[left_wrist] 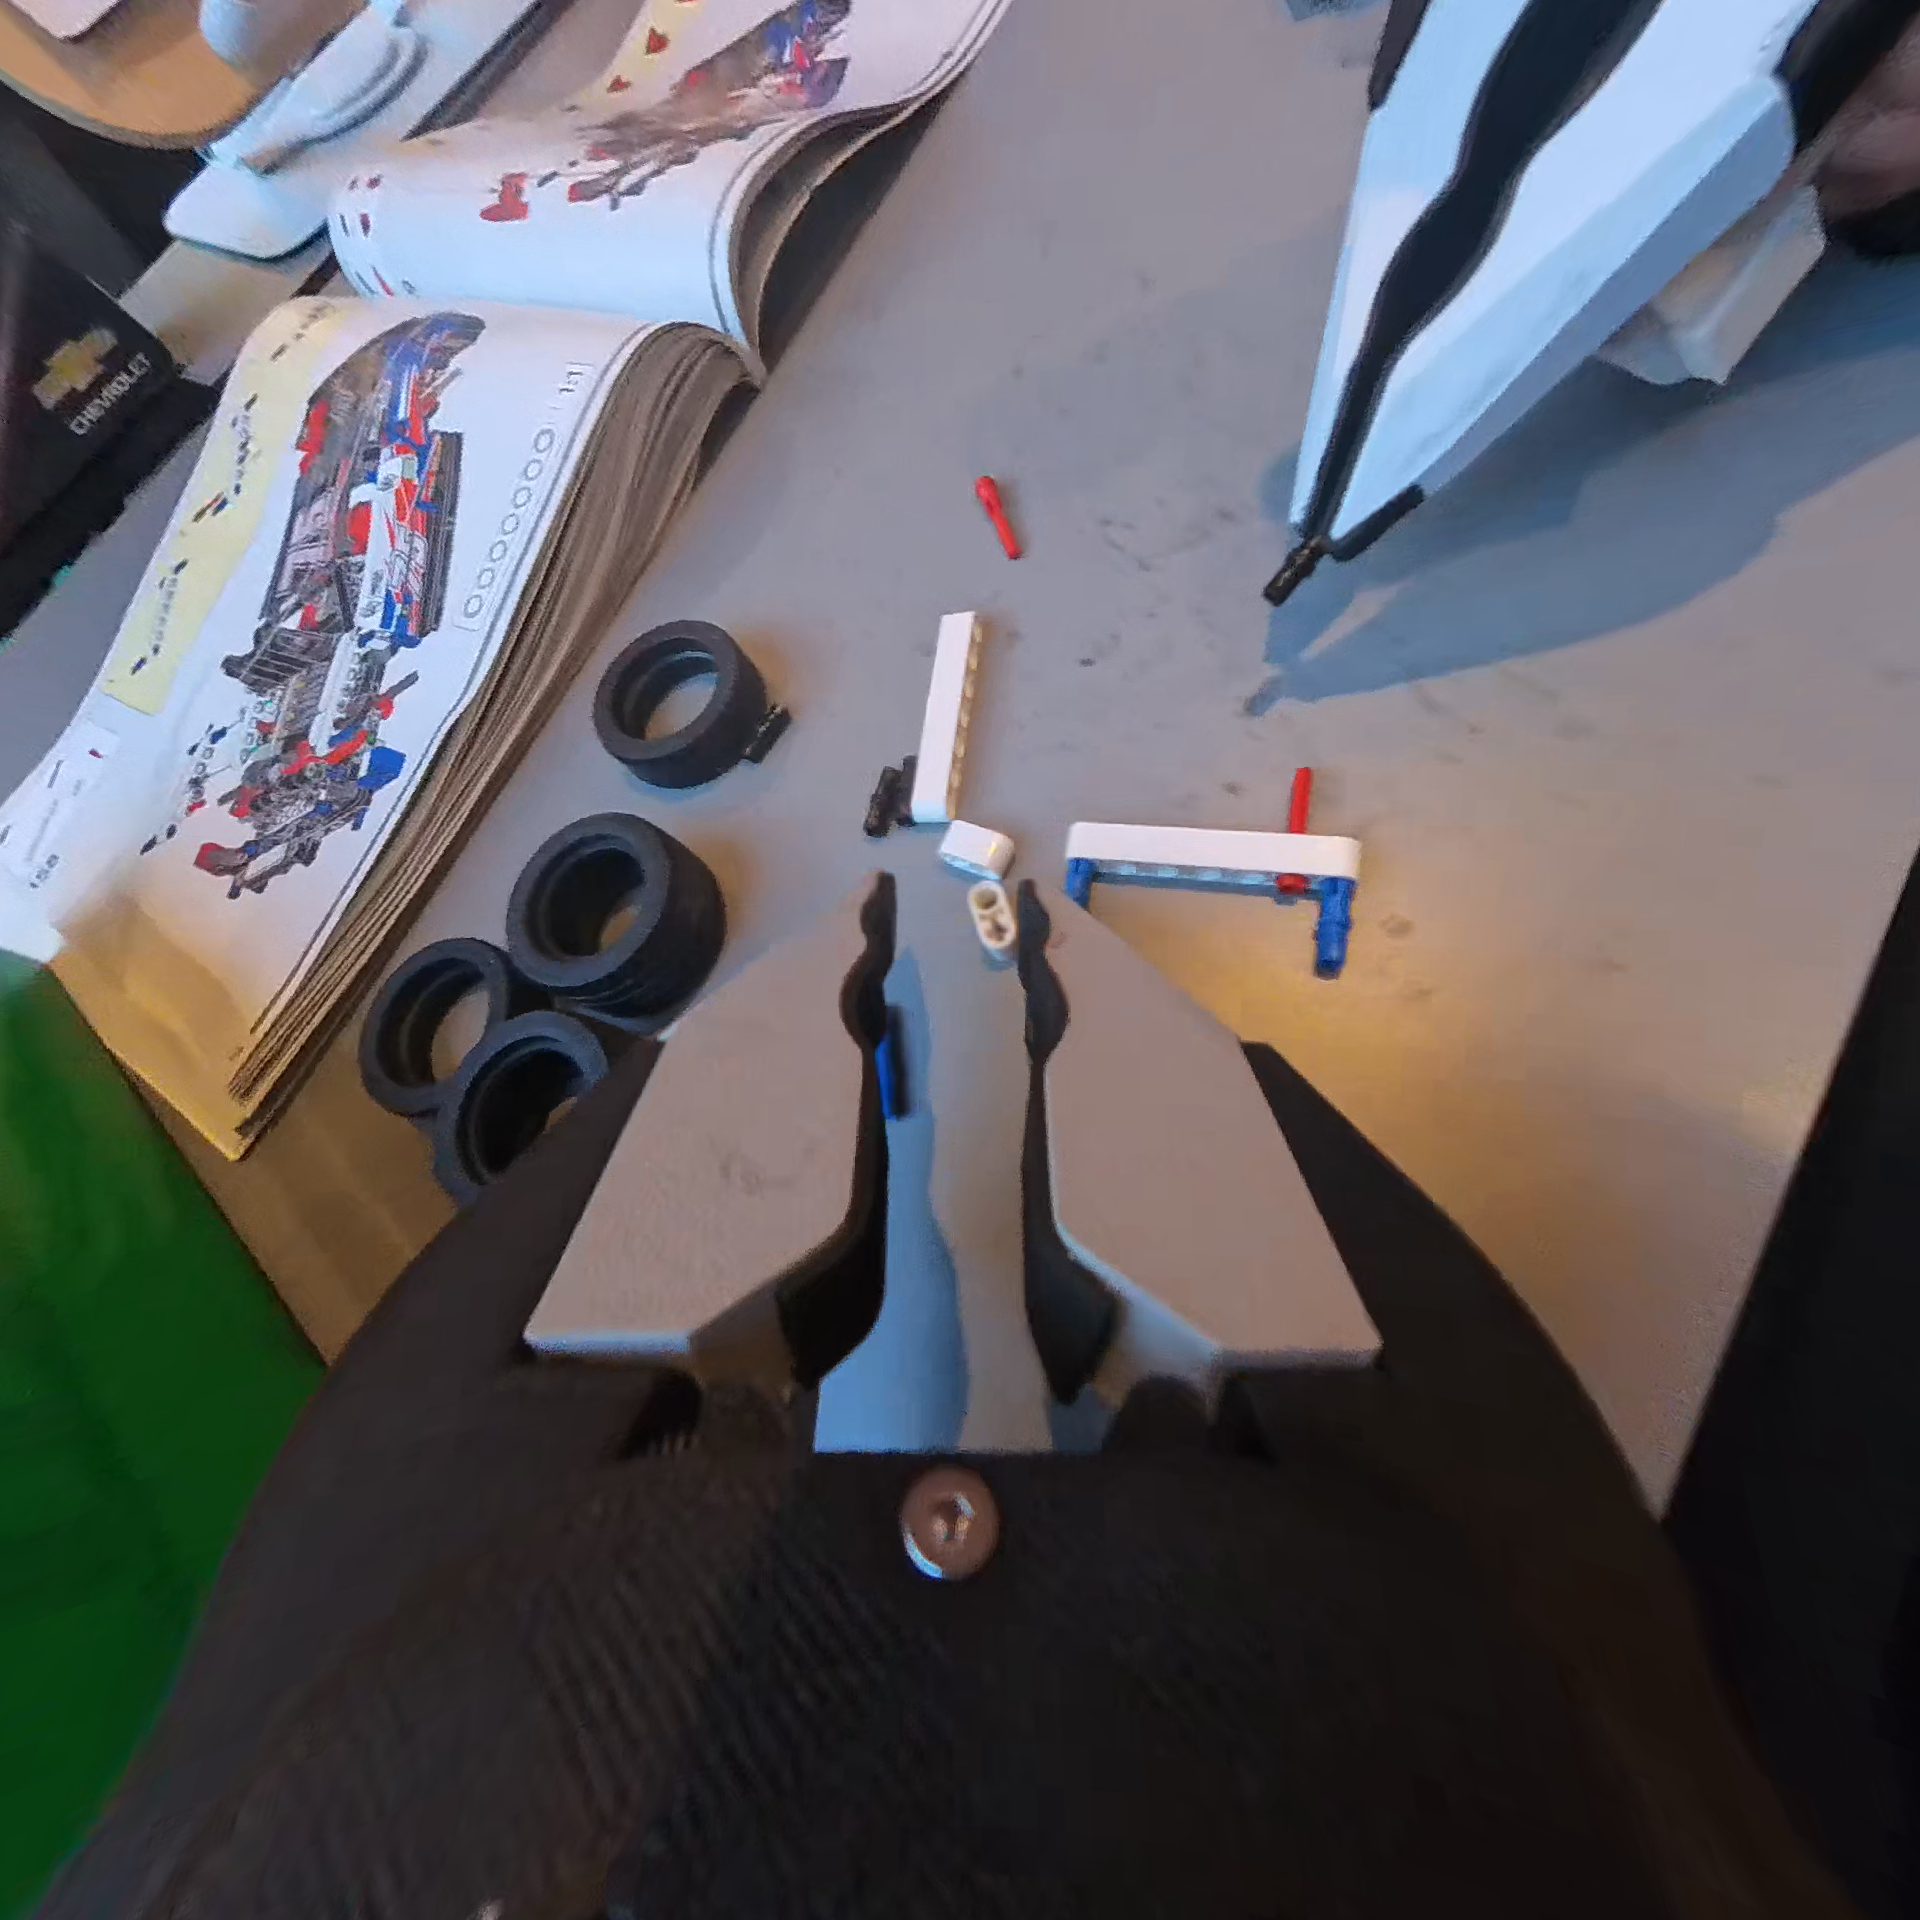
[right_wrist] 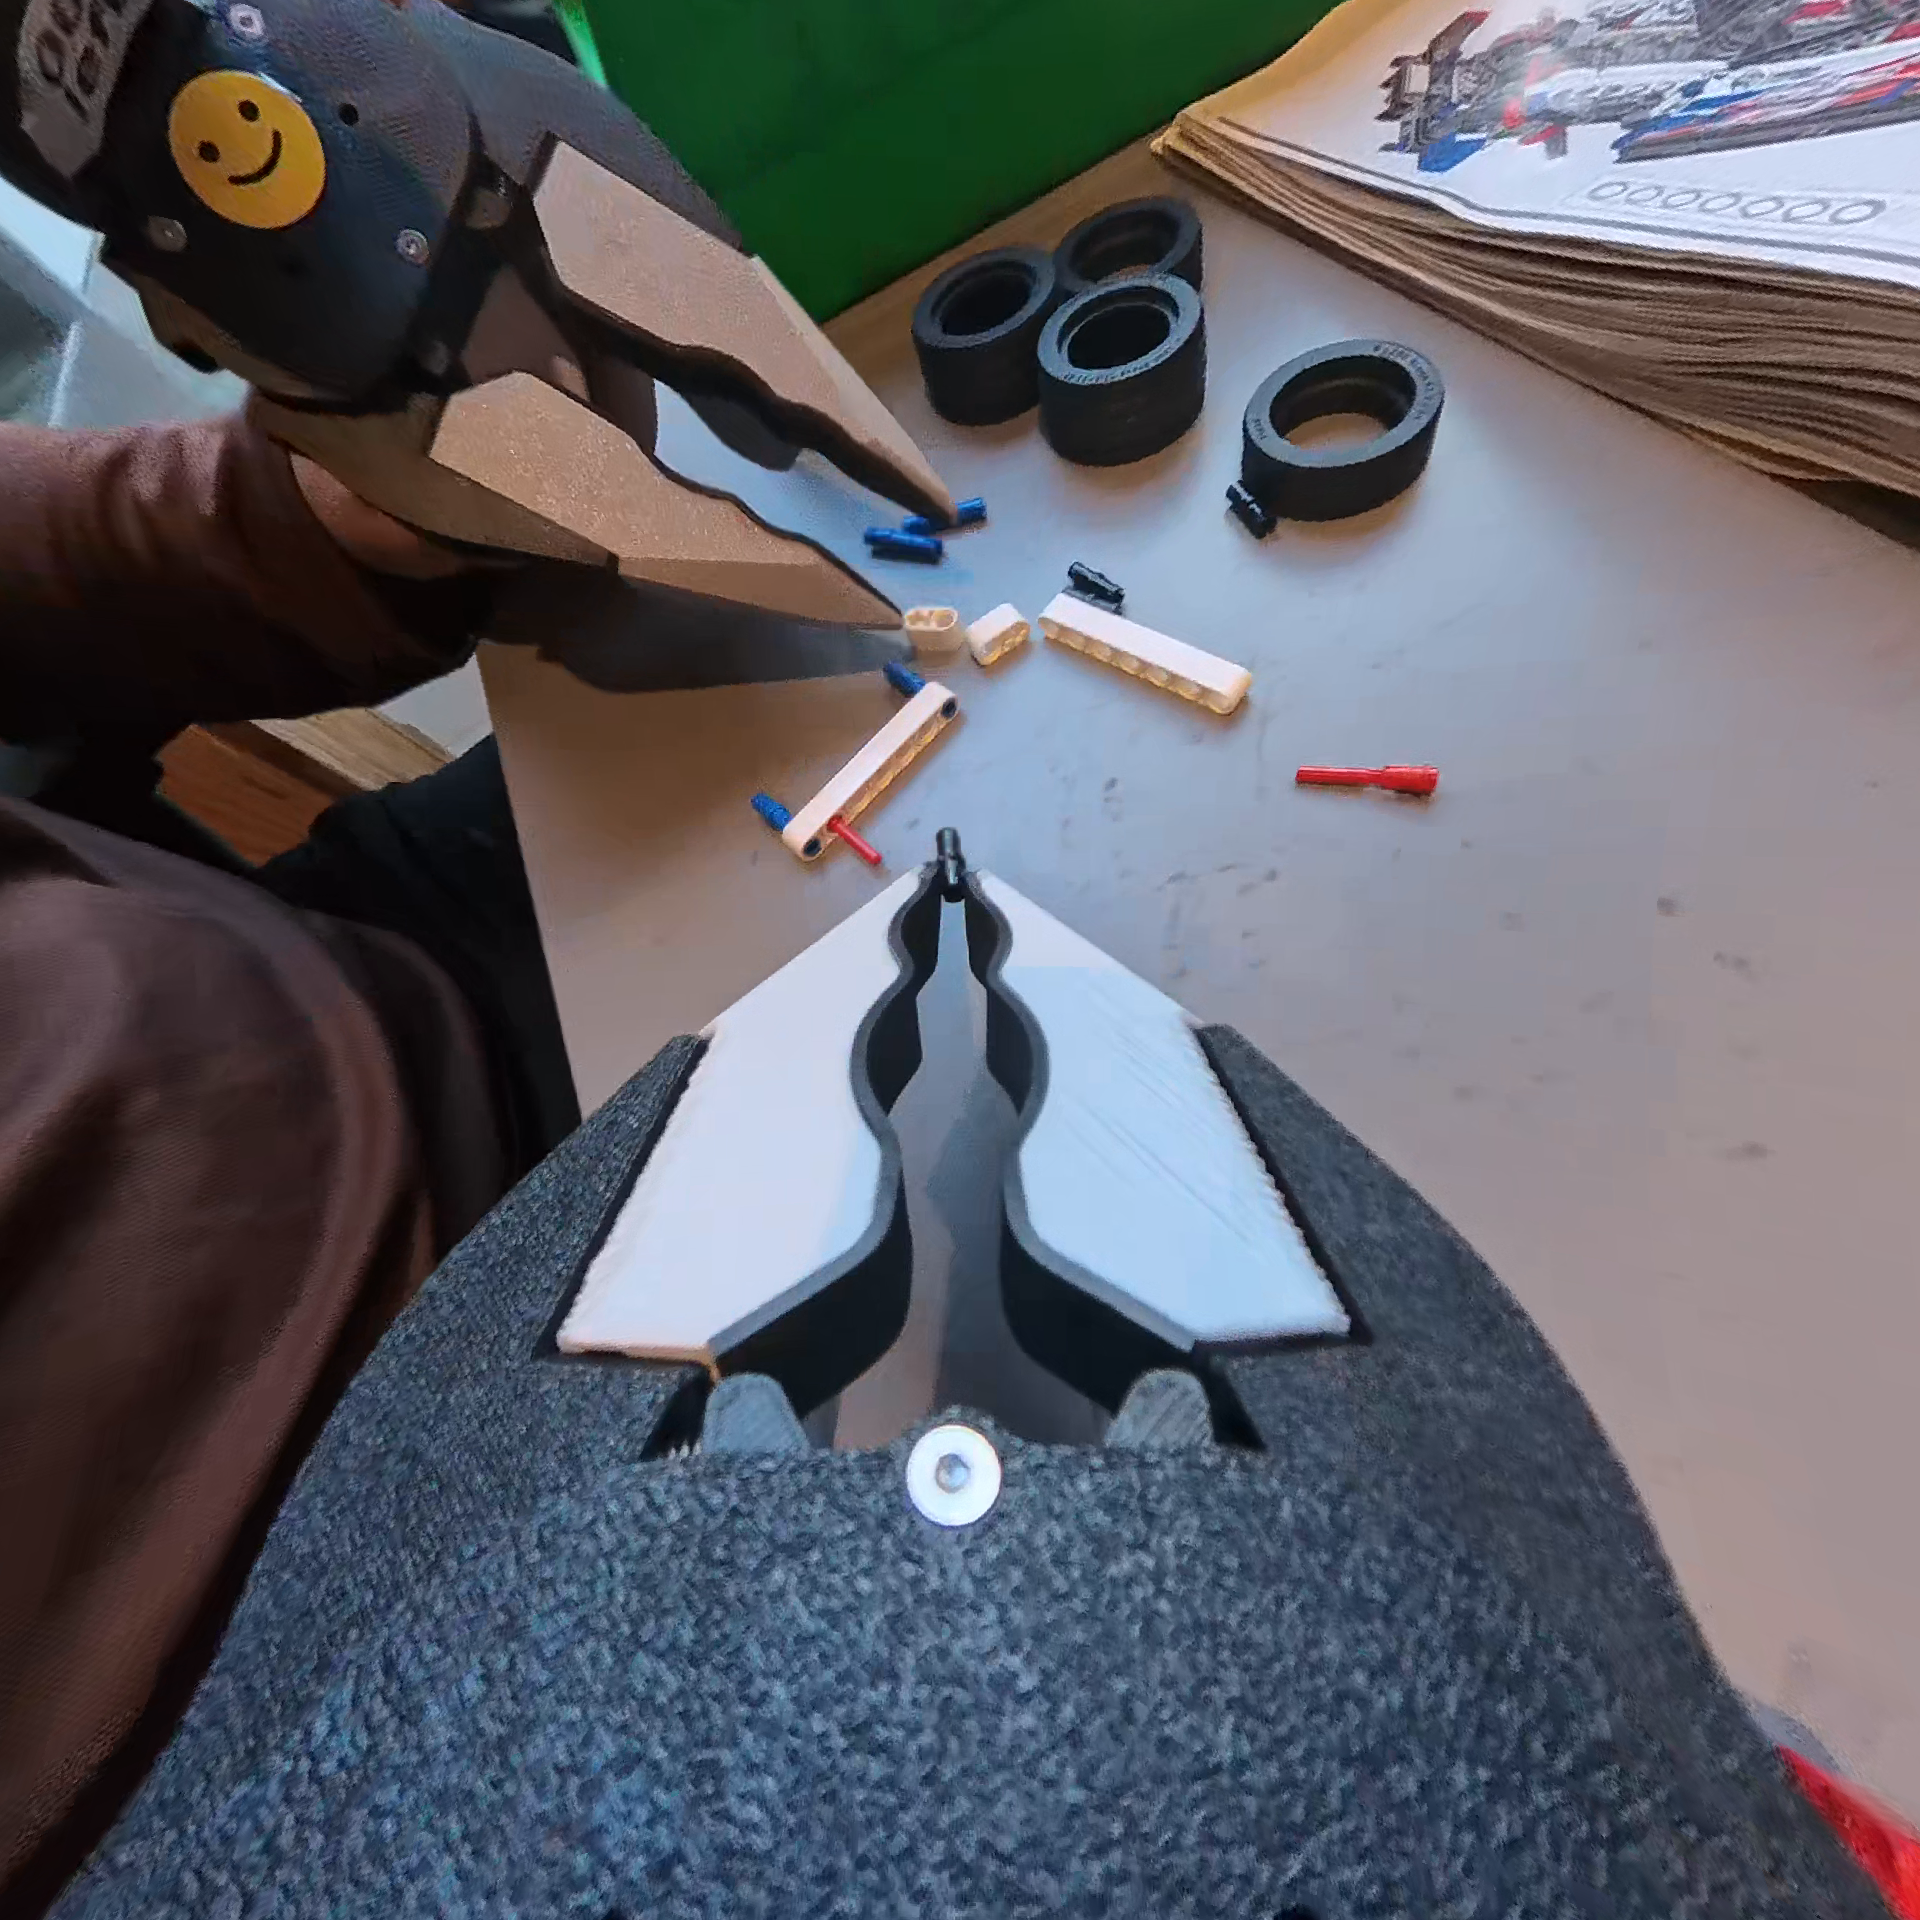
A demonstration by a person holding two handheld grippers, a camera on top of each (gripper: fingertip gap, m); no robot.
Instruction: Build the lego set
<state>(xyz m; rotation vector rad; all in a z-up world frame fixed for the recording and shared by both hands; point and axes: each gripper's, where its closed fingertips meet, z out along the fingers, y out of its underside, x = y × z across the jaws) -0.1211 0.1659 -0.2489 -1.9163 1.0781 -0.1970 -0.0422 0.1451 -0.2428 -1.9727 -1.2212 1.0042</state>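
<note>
Left tongs gape, tips lowered to the table; right tongs pinched together.

A grey matte tabletop with faint dark scuffs carries everything. A bright green surface lies beyond its near-left edge. A black box with a gold emblem sits at the far left.

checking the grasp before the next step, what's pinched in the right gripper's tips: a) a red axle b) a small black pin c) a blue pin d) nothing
b: the right gripper is closed on a small black pin that sticks out past its tips, while the loose red axle lies apart on the table.
</note>
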